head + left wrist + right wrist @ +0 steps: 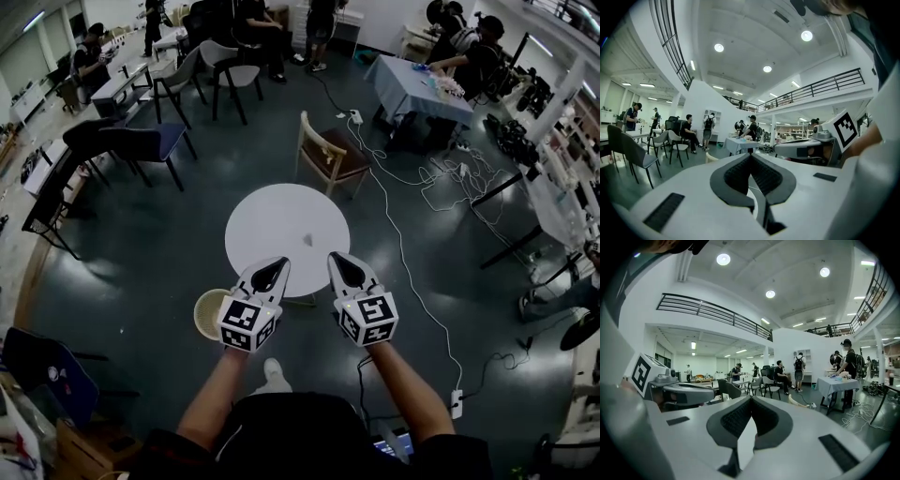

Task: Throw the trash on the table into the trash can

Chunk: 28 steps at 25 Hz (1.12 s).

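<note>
Head view: 1 small grey scrap of trash [307,240] sits alone on the round white counter [262,225], a little right of its middle. The left hand-held gripper [278,263] and the right hand-held gripper [337,257] hang side by side over the near edge, both short of the scrap. The trash can [200,309] stands on the floor by the counter's near-left side, half hidden behind the left marker cube.

Left gripper view: the left hand-held gripper [750,157] has its ribbed pads pressed together at the tips, with nothing between them. No scrap shows here, only the room beyond.

Right gripper view: the right hand-held gripper [751,399] is likewise pressed together and empty.

The scrap looks crumpled and peaked, so likely paper or tissue: very light, soft, nothing to break. On that smooth top it may skate away from a nudge, so I'd spread 1 pair of jaws and pinch across the raised middle from above.
</note>
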Available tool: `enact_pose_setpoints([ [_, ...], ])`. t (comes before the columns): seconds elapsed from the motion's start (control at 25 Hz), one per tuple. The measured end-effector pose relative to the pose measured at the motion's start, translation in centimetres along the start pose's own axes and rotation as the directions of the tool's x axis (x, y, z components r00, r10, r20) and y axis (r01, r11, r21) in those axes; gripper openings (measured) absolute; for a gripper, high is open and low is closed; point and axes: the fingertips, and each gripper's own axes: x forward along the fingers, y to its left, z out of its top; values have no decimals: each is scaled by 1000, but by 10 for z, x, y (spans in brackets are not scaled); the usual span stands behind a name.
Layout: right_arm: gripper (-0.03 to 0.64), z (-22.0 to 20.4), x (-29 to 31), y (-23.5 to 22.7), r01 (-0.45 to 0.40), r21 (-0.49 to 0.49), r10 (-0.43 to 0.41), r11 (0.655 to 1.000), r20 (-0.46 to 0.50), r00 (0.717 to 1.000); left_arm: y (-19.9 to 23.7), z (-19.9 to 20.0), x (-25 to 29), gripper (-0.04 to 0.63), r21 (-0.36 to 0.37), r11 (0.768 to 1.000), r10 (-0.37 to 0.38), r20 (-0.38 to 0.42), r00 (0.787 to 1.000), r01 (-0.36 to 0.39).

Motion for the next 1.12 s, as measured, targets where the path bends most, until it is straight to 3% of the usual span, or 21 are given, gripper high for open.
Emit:
enact_pose_setpoints([
  [0.28, 18, -13, 30, -5, 48, 8, -47, 999, -32, 998, 26, -14, 7, 6, -17, 998, -53, -16, 998, 53],
  [0.56, 18, -37, 49, -17, 99, 7, -98, 995, -72, 993, 50, -39, 14, 6, -31, 998, -59, -58, 997, 57],
  [0.88, 18, -67, 81, -35, 66, 17, -64, 998, -128, 990, 61, -51, 47, 6, -26, 998, -58, -89, 994, 56],
  [1.12, 18, -95, 110, -73, 61, 14, -57, 998, -191, 980, 70, -60, 81, 6, -31, 999, -35, -120, 992, 31],
])
